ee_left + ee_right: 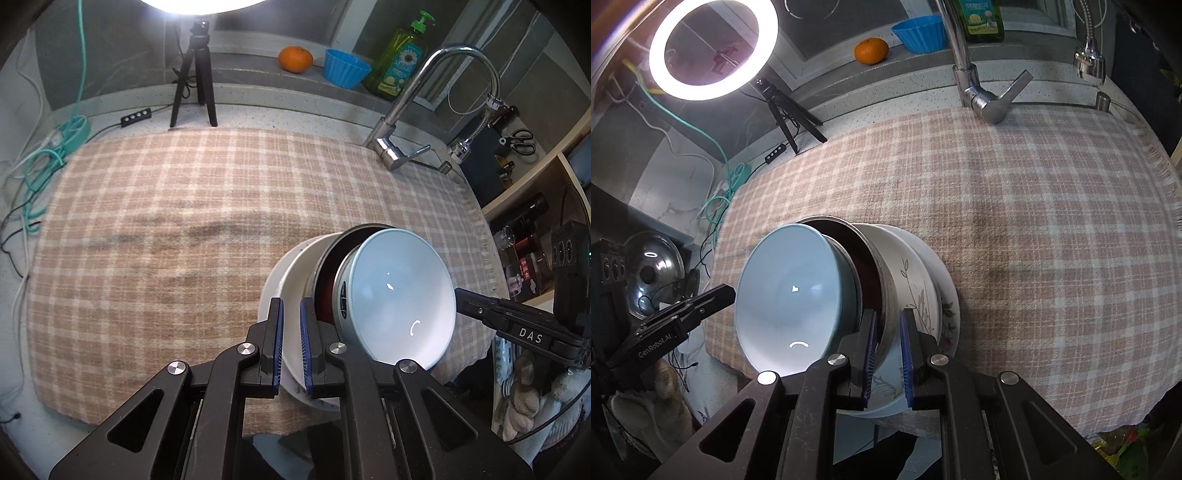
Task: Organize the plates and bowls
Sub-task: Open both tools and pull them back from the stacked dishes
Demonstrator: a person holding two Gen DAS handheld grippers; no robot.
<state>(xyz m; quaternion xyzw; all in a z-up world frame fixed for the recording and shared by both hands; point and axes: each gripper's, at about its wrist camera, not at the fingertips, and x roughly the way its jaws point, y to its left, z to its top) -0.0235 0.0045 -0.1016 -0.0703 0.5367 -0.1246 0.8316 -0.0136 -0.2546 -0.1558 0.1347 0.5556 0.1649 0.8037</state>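
1. The nested stack sat at the near edge of the checked cloth [184, 221], well apart from the tap [402, 140] at the cloth's far side
2. The stack read, from the top down: pale blue bowl [399, 295], dark-lined metal bowl [866, 273], white bowl with a leaf sprig [916, 291], flowered plate [947, 314]
3. The left gripper [291, 341] had its blue pads nearly shut, pinched on the white rim on its side of the stack
4. The right gripper [888, 350] was closed almost as far, its pads either side of the metal bowl's wall on the opposite side from the left gripper
5. Judged step: stacking looked finished, and both hands were holding the whole pile to lift or shift it
6. The next move would call for both hands rising together and level, since the blue bowl sat loose on top and the grips were on different pieces
7. A tilt toward the cloth's near edge could slide the top bowls off
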